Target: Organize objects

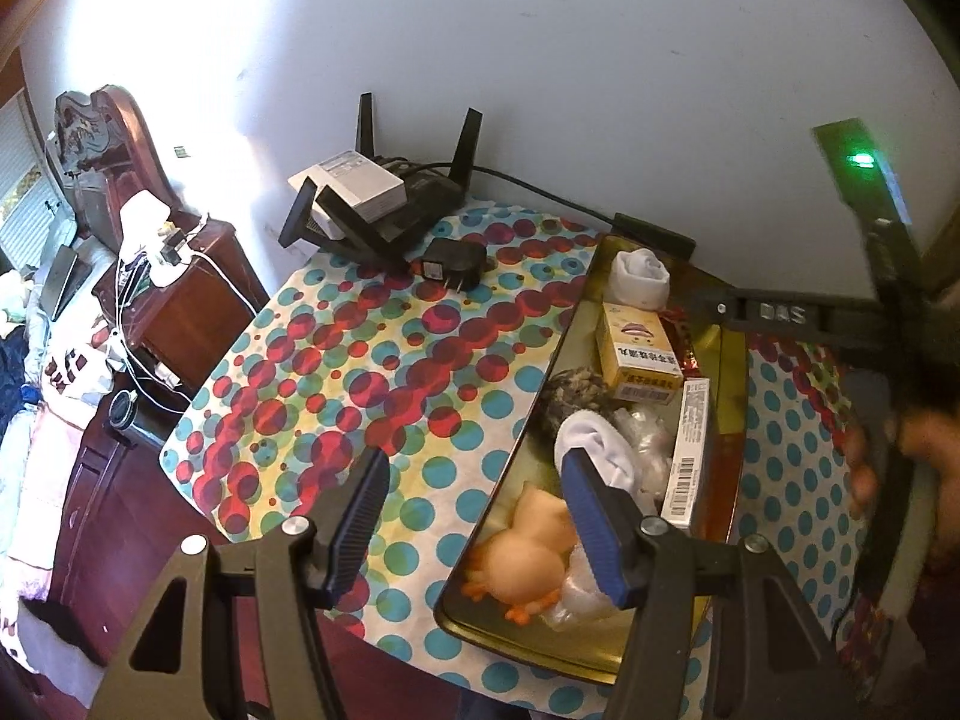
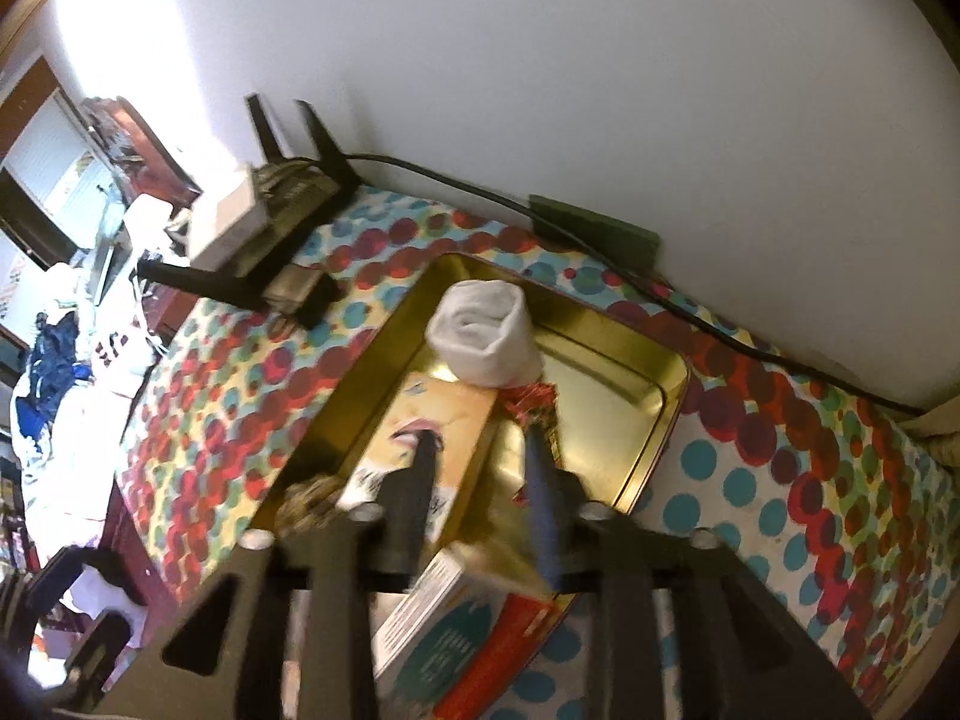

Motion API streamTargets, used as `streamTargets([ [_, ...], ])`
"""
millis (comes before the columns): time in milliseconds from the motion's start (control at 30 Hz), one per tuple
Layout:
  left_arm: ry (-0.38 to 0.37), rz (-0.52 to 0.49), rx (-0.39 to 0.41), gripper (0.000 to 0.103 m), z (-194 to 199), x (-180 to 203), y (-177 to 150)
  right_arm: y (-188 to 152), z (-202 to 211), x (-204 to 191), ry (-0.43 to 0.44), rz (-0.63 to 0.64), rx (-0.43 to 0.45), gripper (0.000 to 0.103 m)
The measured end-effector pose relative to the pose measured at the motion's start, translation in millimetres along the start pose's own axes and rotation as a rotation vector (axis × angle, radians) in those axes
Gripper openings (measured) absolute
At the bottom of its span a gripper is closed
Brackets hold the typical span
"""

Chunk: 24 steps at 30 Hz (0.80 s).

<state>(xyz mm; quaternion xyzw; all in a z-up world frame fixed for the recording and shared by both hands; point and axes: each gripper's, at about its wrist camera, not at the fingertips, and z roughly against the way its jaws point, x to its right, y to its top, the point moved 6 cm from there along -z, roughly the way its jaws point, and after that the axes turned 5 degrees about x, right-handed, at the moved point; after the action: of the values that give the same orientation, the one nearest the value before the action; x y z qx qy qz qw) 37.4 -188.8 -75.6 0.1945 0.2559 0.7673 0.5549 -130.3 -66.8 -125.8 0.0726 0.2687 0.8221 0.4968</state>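
Gold tin tray (image 2: 654, 384) on the dotted cloth (image 2: 780, 480), partly filled. Ahead of the right claw (image 2: 480, 450): rolled white sock (image 2: 486, 336); under its tips, yellow box (image 2: 444, 420); just below the fingers, teal-and-white box (image 2: 438, 630) at the tray's near edge. Right jaws stand slightly apart, nothing pinched between them, so the step looks like a release into the tray. Left claw (image 1: 480, 516) stands apart and empty, right finger over the tray, beside a second white sock (image 1: 594, 438) and a peach duck toy (image 1: 528, 558). Next, by my judgement: withdraw the right claw straight up, clear of the boxes, and seek any item left outside the tray.
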Motion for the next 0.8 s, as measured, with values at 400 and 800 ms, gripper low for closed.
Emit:
streamTargets([
  [400,-0.024,-0.007,0.019,0.061,2.1,14.1,10.8,-13.2,67.2,6.9,-0.083,-0.031,0.116,0.103],
  [800,-0.032,-0.008,0.009,0.070,6.6,26.0,15.6,-56.4,96.8,3.3,-0.131,-0.028,0.058,0.103],
])
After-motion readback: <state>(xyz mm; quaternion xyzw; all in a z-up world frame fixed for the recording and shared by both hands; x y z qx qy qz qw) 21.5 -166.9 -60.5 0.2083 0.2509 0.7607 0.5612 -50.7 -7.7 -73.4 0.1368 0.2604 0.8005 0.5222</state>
